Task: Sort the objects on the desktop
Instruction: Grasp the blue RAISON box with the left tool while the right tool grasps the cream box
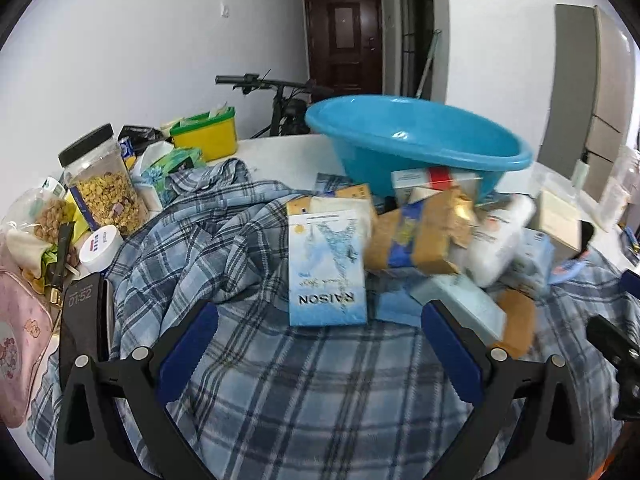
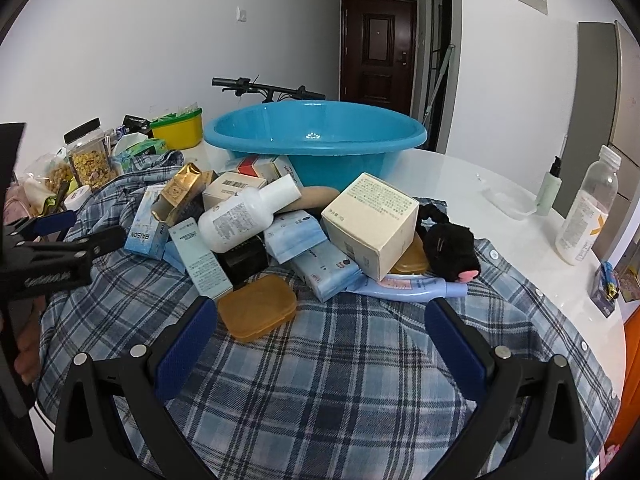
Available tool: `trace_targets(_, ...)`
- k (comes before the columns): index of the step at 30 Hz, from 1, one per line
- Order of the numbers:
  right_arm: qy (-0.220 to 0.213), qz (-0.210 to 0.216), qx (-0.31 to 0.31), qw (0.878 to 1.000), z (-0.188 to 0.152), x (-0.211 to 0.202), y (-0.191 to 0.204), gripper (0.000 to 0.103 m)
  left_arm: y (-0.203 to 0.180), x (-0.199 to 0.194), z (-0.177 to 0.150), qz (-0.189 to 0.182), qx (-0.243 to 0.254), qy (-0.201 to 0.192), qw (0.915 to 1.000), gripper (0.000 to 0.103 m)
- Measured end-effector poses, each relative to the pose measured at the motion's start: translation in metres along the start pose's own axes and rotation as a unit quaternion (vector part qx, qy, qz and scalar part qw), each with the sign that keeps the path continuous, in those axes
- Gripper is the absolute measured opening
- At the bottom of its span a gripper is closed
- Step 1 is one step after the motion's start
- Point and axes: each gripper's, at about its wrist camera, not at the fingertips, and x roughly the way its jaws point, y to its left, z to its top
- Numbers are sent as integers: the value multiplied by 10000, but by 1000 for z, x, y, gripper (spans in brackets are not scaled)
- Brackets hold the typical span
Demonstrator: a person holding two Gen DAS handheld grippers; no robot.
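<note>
Both tools were wide open with nothing in them, so I'd say sorting hadn't properly started. The heap of small boxes and bottles sat on a blue-and-white plaid cloth across the white worktop, right in front of the round blue plastic basin. The left tool hung just short of the pale blue RAISON box; the right tool faced the amber plastic case. Next move probably needs closing in squarely on one item.
</note>
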Motion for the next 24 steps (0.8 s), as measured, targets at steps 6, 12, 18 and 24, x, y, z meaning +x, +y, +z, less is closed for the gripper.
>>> trace_targets(6, 119, 71, 58, 9999, 5, 13, -11, 103, -3, 38, 16, 86, 105, 197, 9997, 103)
trace_targets(12, 142, 52, 189, 9997, 7, 17, -22, 103, -1, 67, 22, -22, 32, 412, 9991, 89)
trace_targets(18, 92, 18, 219, 9997, 10, 16, -26, 103, 1, 69, 17, -230, 34, 403, 9989, 59)
trace_targets(24, -11, -70, 346, 9994, 14, 14, -38, 103, 7, 39, 24, -495, -75, 18, 9987, 59)
